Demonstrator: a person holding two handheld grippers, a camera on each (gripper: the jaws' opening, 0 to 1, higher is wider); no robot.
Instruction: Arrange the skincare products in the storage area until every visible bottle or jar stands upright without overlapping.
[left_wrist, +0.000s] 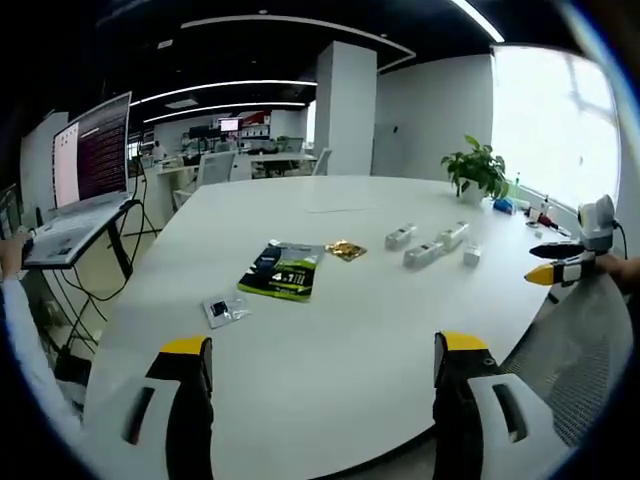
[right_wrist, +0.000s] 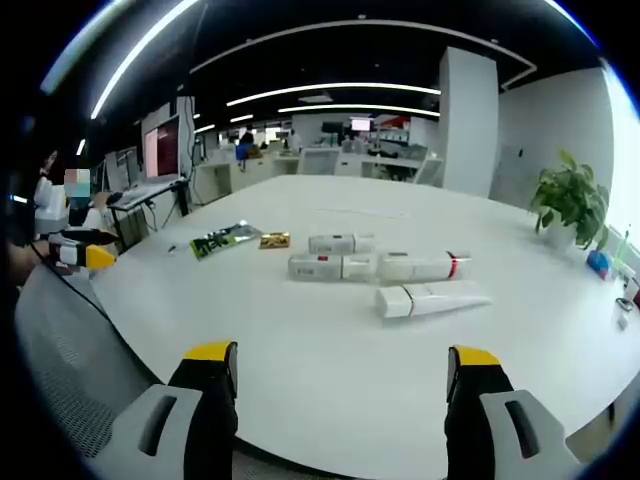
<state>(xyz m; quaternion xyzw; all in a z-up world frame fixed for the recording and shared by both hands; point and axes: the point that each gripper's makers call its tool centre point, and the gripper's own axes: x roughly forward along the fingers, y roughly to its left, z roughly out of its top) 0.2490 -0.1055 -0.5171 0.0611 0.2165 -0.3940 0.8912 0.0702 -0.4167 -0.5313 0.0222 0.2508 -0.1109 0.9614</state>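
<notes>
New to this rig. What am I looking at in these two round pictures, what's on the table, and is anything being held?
There is no robot arm. A person holds a two-jaw tool in each hand, and a fisheye camera rides on each tool, looking forward along its jaws.

In the left gripper view, the left tool shows its yellow-tipped jaws spread apart with nothing between them. The other tool comes in from the right. In the right gripper view, the right tool is also open and empty.

On the white table lie four white skincare tubes, all on their sides, none upright. Beside them are a green and black packet, a small gold packet and a small clear sachet. A potted plant stands at the far edge.

Nothing is held.
</notes>
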